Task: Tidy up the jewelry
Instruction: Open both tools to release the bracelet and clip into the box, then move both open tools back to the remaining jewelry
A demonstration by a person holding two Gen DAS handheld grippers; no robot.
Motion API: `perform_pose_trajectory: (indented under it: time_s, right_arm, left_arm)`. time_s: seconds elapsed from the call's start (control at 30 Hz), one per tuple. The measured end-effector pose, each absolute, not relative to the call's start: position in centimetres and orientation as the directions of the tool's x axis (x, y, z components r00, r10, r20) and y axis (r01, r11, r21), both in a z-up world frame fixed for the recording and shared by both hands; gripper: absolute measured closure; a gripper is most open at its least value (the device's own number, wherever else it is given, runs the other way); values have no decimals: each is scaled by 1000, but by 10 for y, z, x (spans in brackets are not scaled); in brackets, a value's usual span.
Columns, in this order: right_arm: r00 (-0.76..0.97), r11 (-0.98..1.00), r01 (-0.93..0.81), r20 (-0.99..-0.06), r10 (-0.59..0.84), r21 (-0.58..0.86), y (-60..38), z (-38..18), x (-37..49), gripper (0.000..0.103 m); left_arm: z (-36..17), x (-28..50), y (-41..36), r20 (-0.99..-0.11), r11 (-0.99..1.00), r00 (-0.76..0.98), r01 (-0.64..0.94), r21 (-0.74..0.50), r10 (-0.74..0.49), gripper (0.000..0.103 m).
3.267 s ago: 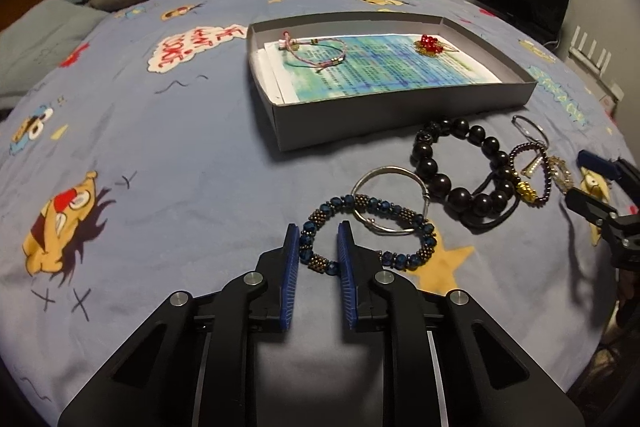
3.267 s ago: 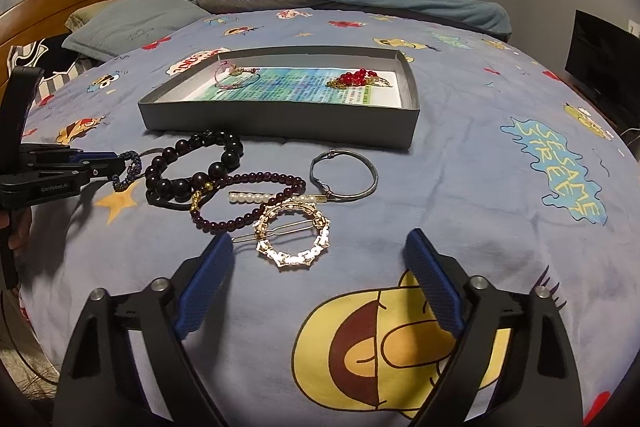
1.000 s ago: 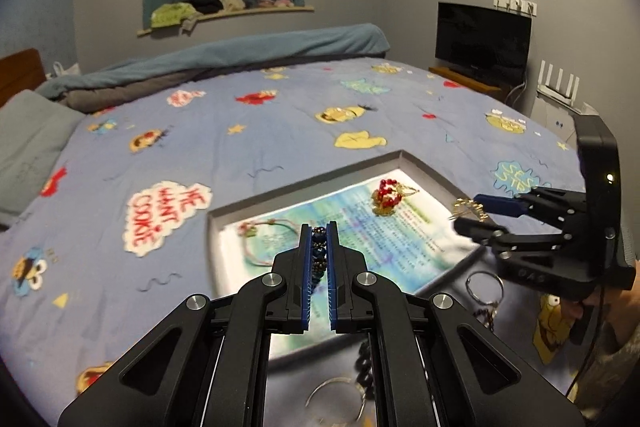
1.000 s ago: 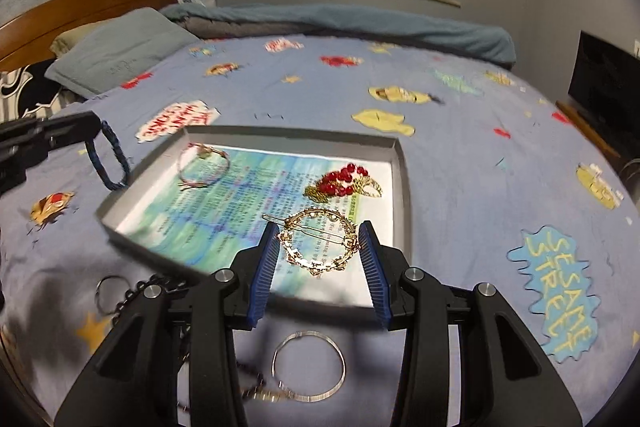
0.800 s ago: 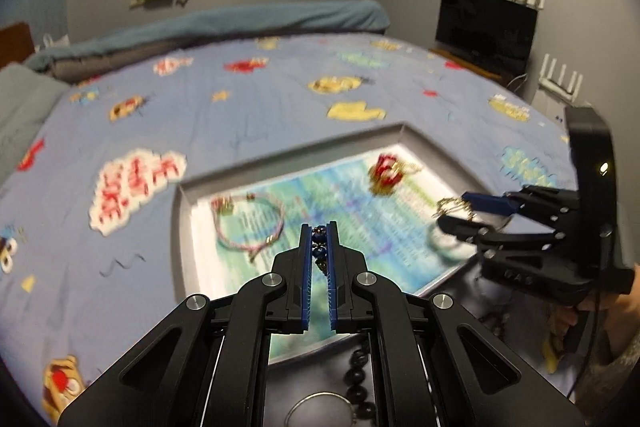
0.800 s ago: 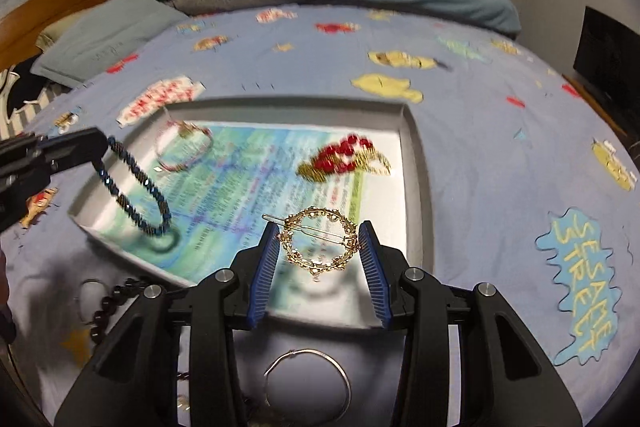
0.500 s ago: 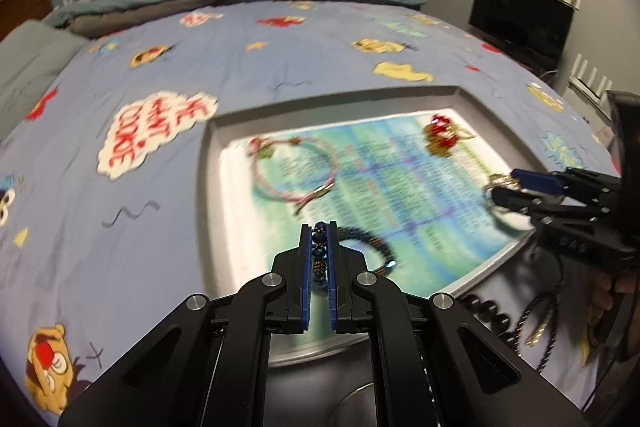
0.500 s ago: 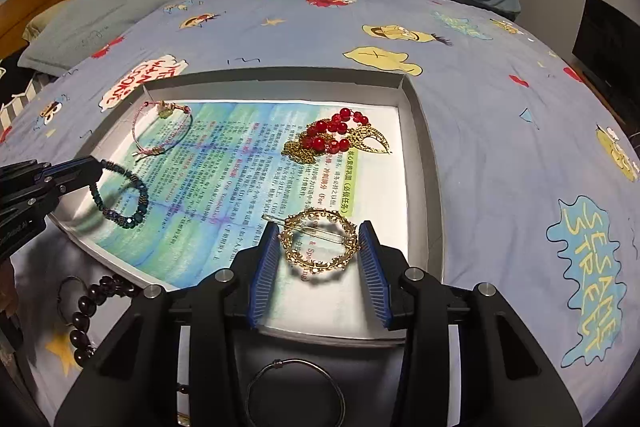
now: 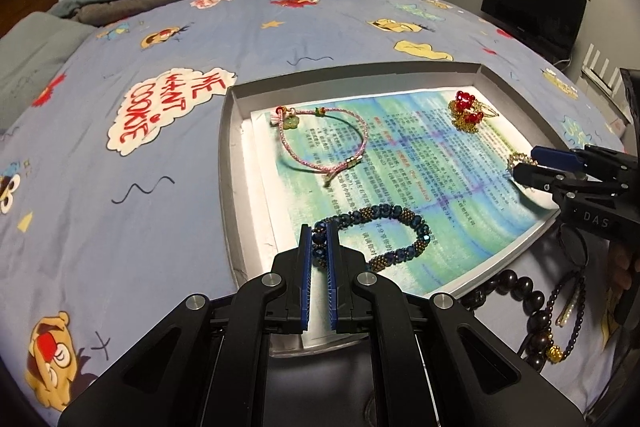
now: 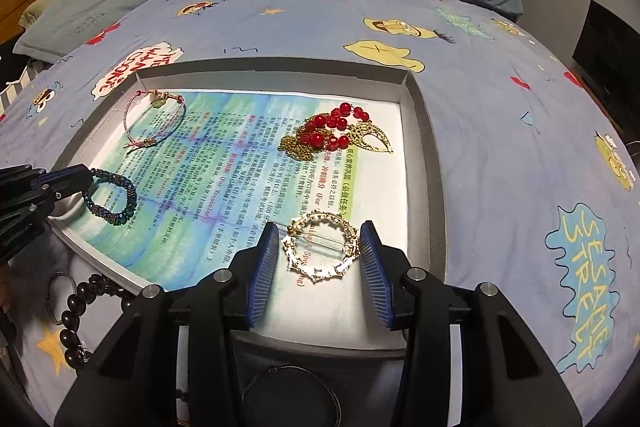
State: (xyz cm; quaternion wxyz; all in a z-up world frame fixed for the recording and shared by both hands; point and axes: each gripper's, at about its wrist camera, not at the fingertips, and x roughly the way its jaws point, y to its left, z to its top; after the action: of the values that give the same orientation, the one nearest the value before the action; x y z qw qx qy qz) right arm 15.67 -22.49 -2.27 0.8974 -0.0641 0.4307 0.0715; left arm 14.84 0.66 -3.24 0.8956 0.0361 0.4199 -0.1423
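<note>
Gold hair clip (image 10: 320, 247) now lies on the paper in the tray (image 10: 434, 163), the right gripper (image 10: 320, 259) having just opened off it. Left gripper (image 9: 319, 255), lowered into the tray, stays clamped on the blue bracelet (image 9: 396, 235), which rests on the paper, release likely next.

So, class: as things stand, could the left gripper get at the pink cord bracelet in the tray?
Probably not yet: the left gripper is shut on the blue beaded bracelet. Otherwise, the pink cord bracelet lies uncovered in the tray, just ahead.
</note>
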Motion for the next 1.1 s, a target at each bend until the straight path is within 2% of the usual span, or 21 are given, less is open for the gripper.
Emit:
perform_pose_trajectory:
  time_s: [0.2,0.27,0.3,0.33,0.37,0.4,0.47,0.53,0.67,1.1]
  right_arm:
    - [634,982,-190,-765,116,-9,-228,-16,150,48]
    - [645,982,-191,-753,128,4,-230,-11,146,44]
    - [656,982,-189,-743,136,13,-231,-7,142,38]
    - [662,982,-188,-736,143,22,-232,-4,140,36]
    - [670,982,-186,-726,153,36,-234,0,137,29]
    - [677,982,-185,-717,163,49,-236,3,134,23]
    - [692,981,-179,-700,176,70,-241,10,126,18]
    - [698,981,-175,-693,181,81,-244,14,122,14]
    - [726,985,-150,-668,166,81,-251,24,112,6]
    - [787,993,-89,-606,119,79,-274,51,76,6]
  left_arm:
    - [-29,146,7,-760,960,613,277,-49,-216,89]
    - [-26,144,8,-754,960,621,275,-47,-214,76]
    - [-23,142,9,-749,961,627,272,-43,-211,71]
    - [-21,141,9,-746,962,632,270,-43,-211,61]
    - [-18,138,10,-739,963,639,267,-45,-212,52]
    - [-14,136,11,-732,964,648,263,-44,-210,48]
    - [-8,130,11,-716,966,668,257,-36,-204,31]
    - [-3,125,11,-700,969,688,246,-22,-191,23]
    - [5,117,14,-689,974,705,227,-7,-169,16]
    - [28,87,30,-666,979,730,202,-6,-155,12]
